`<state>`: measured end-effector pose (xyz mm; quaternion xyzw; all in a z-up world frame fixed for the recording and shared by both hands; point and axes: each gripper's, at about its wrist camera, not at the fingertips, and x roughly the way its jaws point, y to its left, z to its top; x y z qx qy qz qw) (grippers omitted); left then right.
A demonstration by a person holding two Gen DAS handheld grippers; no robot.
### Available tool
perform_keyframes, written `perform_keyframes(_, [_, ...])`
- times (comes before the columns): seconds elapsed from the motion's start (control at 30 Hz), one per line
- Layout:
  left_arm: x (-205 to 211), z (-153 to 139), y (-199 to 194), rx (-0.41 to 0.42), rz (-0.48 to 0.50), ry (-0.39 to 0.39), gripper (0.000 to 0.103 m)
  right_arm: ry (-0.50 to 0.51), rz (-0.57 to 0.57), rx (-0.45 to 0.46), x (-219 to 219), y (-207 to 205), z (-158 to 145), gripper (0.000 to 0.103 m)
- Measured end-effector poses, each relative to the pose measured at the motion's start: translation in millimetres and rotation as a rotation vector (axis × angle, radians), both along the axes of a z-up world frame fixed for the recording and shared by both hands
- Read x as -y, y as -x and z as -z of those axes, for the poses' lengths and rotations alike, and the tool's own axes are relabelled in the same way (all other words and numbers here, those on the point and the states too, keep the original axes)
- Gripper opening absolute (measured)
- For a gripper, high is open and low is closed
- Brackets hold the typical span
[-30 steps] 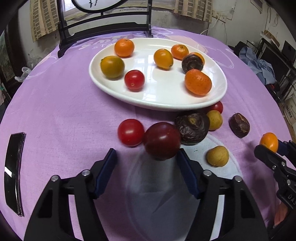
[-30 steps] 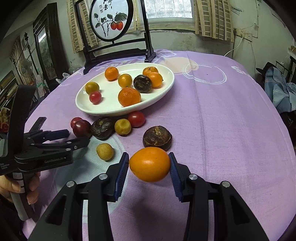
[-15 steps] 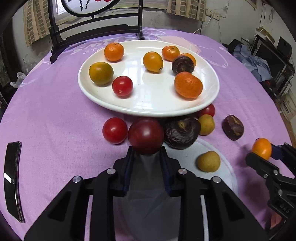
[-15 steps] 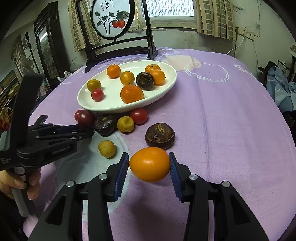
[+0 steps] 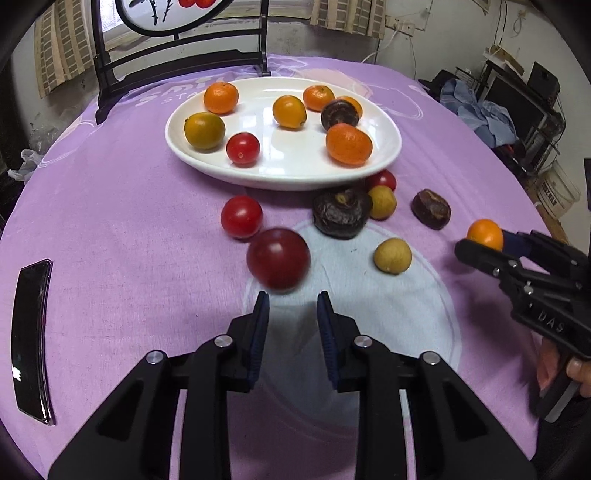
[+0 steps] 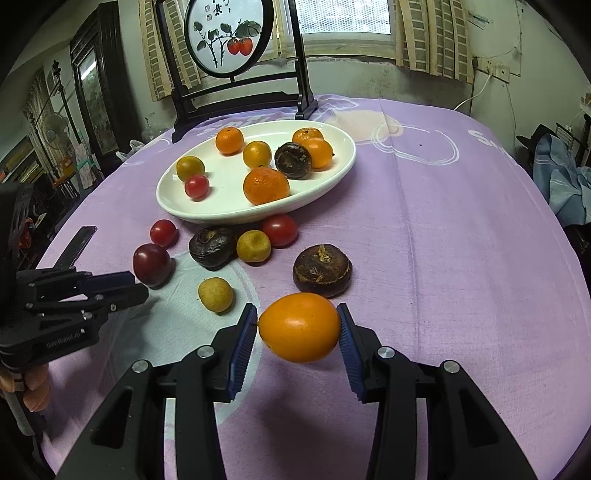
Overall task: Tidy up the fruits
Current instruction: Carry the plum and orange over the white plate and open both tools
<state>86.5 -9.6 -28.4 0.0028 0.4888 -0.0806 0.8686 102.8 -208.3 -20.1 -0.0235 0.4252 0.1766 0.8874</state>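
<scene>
A white oval plate (image 5: pixel 384 155) (image 6: pixel 332 177) holds several oranges, a red tomato and a dark chestnut-like fruit. My left gripper (image 5: pixel 293 306) has its jaws nearly closed on nothing. The dark red fruit (image 5: pixel 277 259) (image 6: pixel 152 264) lies blurred on the cloth just ahead of its tips. My right gripper (image 6: pixel 298 326) is shut on an orange kumquat (image 6: pixel 299 327), also seen in the left wrist view (image 5: pixel 484 234). Loose tomatoes, dark fruits and yellow fruits lie between the grippers and the plate.
A purple cloth (image 6: pixel 443 229) covers the round table. A black framed screen (image 6: pixel 229 33) stands behind the plate. A dark phone (image 5: pixel 31 339) lies at the left. A red tomato (image 5: pixel 241 216) and a yellow fruit (image 5: pixel 392 255) lie near the left gripper.
My left gripper closed around the dark red fruit, then pulled back; the fruit slipped out ahead of the tips. My right gripper keeps hold of the kumquat, barely moved.
</scene>
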Motion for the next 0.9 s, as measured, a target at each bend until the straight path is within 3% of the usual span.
perform_keyframes(0.1, [-1.8,2.0,-4.0,-0.004,-0.011,0.0,0.038,0.003,-0.004,-0.002,-0.9,0.3,0.5,0.045])
perform_keyframes(0.17, [-3.9,1.1,-9.3,0.006,-0.027,0.018,0.053,0.004,-0.007,-0.003,-1.9,0.5,0.5,0.045])
perform_keyframes(0.23, [-2.9,0.7,-16.0,0.018,-0.039,0.011,0.055,0.005,-0.011,-0.003,-2.3,0.7,0.4,0.045])
perform_keyframes(0.37, [4.6,2.8,-27.7,0.028,-0.037,-0.002,0.053,0.006,-0.011,-0.004,-2.3,-0.1,0.6,0.045])
perform_keyframes(0.43, [8.0,5.8,-31.4,0.024,-0.045,-0.032,0.038,0.006,-0.01,-0.005,-2.0,-0.1,0.9,0.045])
perform_keyframes(0.73, [9.3,-6.4,-12.1,0.07,-0.004,-0.075,0.038,0.004,-0.02,-0.003,-3.9,0.6,1.8,0.045])
perform_keyframes(0.9, [1.3,-15.4,-11.1,0.075,-0.022,-0.041,0.038,-0.036,-0.029,0.005,-4.7,0.0,-3.4,0.045])
